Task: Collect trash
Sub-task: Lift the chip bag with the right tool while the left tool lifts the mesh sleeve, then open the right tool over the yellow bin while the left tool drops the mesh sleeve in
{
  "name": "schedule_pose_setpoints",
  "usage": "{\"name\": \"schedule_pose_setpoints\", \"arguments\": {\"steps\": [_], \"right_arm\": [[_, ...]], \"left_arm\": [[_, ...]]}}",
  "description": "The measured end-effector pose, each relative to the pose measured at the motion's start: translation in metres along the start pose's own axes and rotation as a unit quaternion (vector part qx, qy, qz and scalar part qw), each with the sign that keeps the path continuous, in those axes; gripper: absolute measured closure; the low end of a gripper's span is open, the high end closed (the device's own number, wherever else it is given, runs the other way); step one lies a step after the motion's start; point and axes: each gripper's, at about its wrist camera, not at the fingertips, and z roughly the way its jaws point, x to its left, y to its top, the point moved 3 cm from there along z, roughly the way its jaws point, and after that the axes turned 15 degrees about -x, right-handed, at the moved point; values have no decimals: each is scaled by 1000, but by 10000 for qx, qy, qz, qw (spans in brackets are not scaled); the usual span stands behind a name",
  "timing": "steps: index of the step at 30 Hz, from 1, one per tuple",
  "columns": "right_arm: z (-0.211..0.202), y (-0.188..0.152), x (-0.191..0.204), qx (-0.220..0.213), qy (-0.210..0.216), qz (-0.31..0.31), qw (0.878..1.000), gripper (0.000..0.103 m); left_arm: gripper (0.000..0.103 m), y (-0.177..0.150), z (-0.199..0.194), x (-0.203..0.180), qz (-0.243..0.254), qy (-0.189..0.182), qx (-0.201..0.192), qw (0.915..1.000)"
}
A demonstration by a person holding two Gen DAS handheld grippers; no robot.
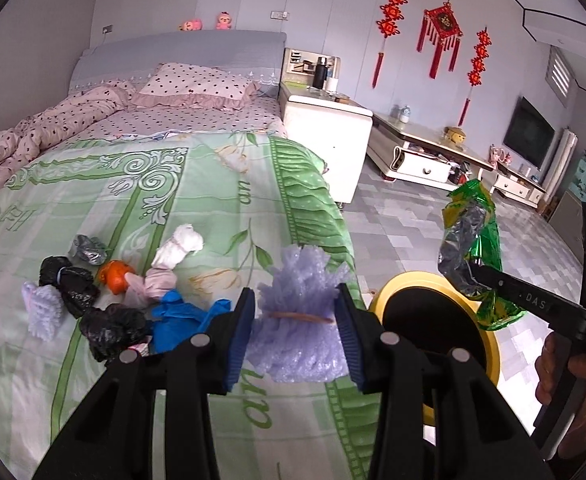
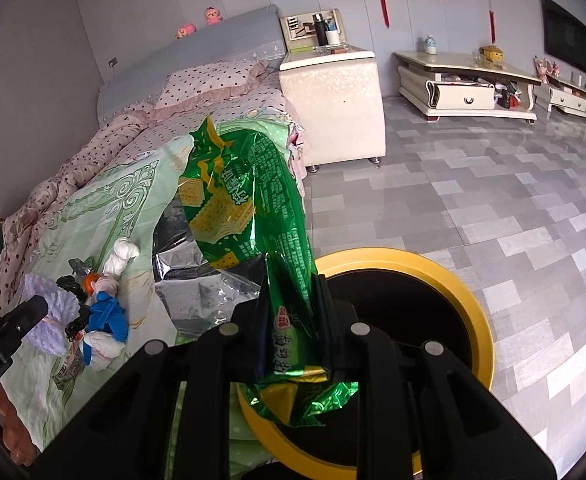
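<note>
Left hand-held gripper point(image 1: 297, 336) pinches a lilac foam-wrap bundle point(image 1: 299, 312) w/ a brown band round its middle, blue pads pressed on both sides, held above the bed's point(image 1: 197, 184) edge. Right hand-held gripper point(image 2: 293, 320) is clamped on a green snack wrapper point(image 2: 249, 200), silver inside showing, hanging over the yellow-rimmed bin point(image 2: 433, 268) w/ black liner on the tiled floor point(image 2: 493, 184) beside the bed. More trash on the green bedspread: black bags point(image 1: 69, 284), blue glove point(image 1: 181, 316), white tissue wad point(image 1: 179, 246), orange scrap point(image 1: 115, 276), small foam piece point(image 1: 45, 312). A person's hand point(image 1: 573, 384) grips the right tool's handle.
</note>
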Motion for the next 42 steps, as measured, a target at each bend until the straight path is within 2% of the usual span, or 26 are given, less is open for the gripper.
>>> {"name": "schedule_pose_setpoints", "arguments": {"steps": [11,17,31,38,42], "right_arm": [[13,-6,-52,135,-303,330,9989,83],[16,-11,-70,192,-426,442,9979,83],[28,-19,-85,331,-508,631,9962,81],[25,-17,-89,244,-532,711,9957,63],[22,-15,-93,192,-592,786,9950,58]], "left_arm": [[64,-7,44,-61,285,-472,186,9983],[64,-21,72,-89,421,-655,383,9962],[60,-50,106,-125,402,-917,727,9923],[51,-55,110,-126,295,-953,813,9917],[37,-54,108,-125,289,-948,770,9921]]}}
